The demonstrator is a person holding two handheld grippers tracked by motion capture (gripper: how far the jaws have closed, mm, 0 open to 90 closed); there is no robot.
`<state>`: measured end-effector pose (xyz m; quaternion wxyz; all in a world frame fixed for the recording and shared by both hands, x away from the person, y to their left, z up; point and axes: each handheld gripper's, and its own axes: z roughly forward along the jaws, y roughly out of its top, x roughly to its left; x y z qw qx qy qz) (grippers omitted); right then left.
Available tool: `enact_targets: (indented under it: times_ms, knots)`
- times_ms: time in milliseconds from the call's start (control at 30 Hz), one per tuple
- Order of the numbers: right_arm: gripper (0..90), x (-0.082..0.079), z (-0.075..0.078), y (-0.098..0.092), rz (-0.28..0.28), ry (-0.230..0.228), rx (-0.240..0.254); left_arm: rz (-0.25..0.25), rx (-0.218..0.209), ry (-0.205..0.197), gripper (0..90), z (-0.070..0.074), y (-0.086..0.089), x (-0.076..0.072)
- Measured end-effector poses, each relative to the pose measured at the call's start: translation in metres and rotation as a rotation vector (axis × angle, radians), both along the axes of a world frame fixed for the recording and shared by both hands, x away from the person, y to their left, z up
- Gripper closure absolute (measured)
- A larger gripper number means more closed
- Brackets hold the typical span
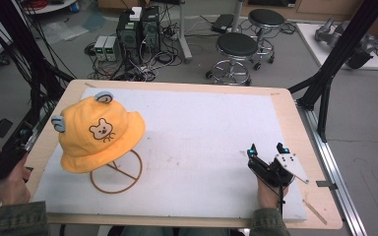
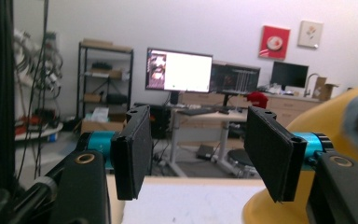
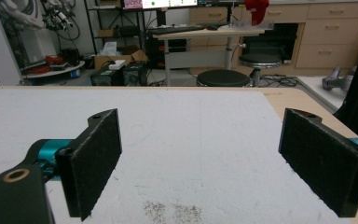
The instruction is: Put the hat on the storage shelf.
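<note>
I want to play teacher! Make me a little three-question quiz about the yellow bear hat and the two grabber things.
1. True or false: the yellow hat sits on a round wire stand.
2. What is between the jaws of the right gripper? A) the hat B) nothing C) a cup
3. Fill in: the picture on the front of the hat is a little ____ face.

Key:
1. True. The hat rests on the stand, near the left of the white mat.
2. B. Its jaws stand open over bare mat.
3. Bear. The left gripper, also open, is beside the hat without touching it.
</note>
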<state>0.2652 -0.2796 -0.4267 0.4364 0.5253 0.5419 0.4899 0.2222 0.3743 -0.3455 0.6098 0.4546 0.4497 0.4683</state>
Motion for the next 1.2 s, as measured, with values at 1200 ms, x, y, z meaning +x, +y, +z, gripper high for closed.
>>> enact_targets:
  times_ms: [1200]
  knots:
    - [12.0, -0.022, -0.001, 0.001, -0.031, -0.084, 0.066, 0.077, 0.104, 0.21, 30.3, -0.088, -0.033, 0.021]
